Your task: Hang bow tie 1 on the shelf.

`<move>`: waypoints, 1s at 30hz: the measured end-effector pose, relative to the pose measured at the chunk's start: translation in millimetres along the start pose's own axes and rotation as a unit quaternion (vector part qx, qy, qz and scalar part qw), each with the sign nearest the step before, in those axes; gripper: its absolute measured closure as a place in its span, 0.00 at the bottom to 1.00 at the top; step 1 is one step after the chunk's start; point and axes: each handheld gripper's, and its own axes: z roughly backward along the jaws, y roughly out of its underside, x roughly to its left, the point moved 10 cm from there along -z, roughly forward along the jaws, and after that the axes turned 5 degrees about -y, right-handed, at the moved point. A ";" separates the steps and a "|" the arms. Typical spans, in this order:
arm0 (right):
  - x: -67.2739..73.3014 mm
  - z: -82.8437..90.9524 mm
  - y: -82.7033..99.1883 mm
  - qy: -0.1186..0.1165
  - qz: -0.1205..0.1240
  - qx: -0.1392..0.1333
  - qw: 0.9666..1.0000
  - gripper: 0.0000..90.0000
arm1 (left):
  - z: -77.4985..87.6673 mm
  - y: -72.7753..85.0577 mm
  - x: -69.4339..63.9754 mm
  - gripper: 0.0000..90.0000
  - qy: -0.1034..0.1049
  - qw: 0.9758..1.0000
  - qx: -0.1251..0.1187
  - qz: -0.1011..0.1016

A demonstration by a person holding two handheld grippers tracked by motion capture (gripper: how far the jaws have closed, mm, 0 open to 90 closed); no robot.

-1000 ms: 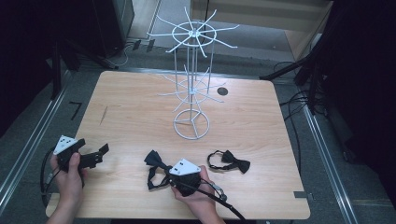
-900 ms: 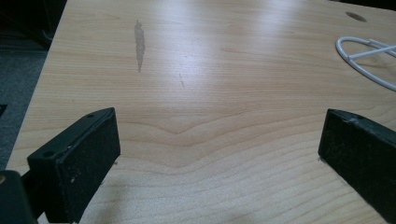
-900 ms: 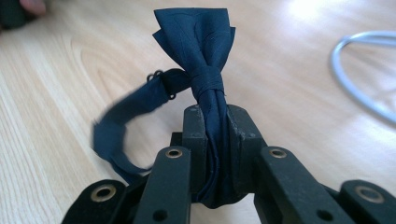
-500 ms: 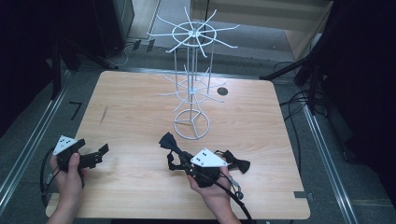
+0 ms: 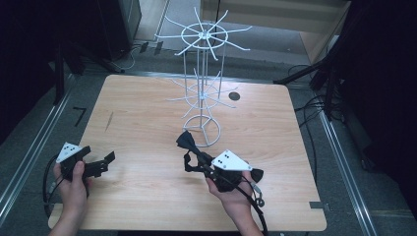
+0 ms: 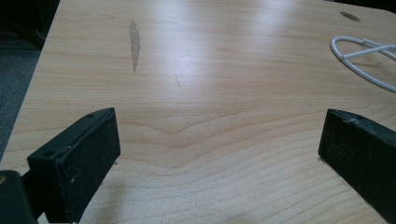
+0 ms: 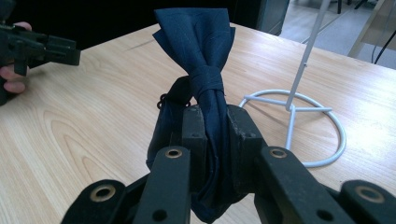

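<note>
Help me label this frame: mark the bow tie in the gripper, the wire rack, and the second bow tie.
navy bow tie (image 7: 207, 81), right gripper view, on its centre knot.
white wire rack (image 5: 203, 69), high view, on its upright pole.
second bow tie (image 5: 256, 173), high view, on the wing showing beside the hand.

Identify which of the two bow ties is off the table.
The dark blue bow tie clamped in the right gripper, near the white rack's base ring. The other bow tie lies on the table, by the right hand.
</note>
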 end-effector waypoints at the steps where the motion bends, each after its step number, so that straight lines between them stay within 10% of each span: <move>1: -1.0 0.2 -0.8 0.000 -0.001 -0.002 1.000 0.89 | 0.1 -0.1 -0.4 0.00 0.001 1.000 -0.001 -0.001; 30: -16.5 25.5 -33.0 0.000 -0.019 -0.053 0.998 0.89 | 1.1 1.1 0.0 0.00 0.003 1.000 0.001 0.006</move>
